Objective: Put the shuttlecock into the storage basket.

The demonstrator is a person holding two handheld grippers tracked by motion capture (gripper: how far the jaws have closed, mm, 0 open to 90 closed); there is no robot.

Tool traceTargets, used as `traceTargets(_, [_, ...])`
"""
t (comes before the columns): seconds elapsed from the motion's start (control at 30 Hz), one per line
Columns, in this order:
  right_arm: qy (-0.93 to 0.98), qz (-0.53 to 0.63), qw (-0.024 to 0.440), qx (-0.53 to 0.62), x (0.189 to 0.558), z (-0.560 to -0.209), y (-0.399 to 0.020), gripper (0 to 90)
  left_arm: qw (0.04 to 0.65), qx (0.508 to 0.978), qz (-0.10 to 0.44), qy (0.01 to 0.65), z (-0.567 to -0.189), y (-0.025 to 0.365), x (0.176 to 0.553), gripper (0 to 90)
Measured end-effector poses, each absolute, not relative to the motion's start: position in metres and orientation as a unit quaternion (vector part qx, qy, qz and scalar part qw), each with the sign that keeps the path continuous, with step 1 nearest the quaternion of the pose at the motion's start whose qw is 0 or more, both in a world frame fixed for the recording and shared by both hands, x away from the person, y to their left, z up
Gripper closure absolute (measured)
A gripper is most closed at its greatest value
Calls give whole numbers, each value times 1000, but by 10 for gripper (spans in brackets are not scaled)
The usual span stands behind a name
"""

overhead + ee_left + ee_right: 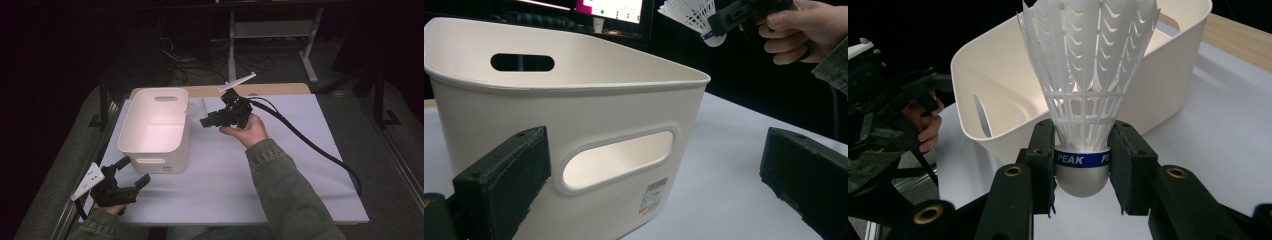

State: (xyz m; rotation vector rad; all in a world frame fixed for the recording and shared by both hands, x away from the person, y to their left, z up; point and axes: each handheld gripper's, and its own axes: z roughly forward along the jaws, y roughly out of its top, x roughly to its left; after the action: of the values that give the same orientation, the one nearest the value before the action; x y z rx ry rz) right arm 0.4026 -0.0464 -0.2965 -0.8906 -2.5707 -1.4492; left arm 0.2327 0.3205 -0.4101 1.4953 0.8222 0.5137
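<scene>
Dark room, white table [280,180]: right gripper [1082,170] has its fingers clamped on the shuttlecock [1087,75] at the cork, feathers pointing left at the bin [155,127] just beside it, while left gripper [649,190], fingers wide and empty, sits near the bin's near side.

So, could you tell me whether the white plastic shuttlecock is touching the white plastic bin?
Apart. The left gripper view shows the shuttlecock, clamped in the right gripper, held in the air above the bin's rim with dark background between them.

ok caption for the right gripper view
Right gripper clamps a white plastic shuttlecock by its base before a cream plastic bin.
</scene>
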Motion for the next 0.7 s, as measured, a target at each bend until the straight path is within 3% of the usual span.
traceTargets(0.7, [-837, -473, 28, -273, 400, -281, -30, 636, 631, 649, 222, 363, -410, 320, 232, 0])
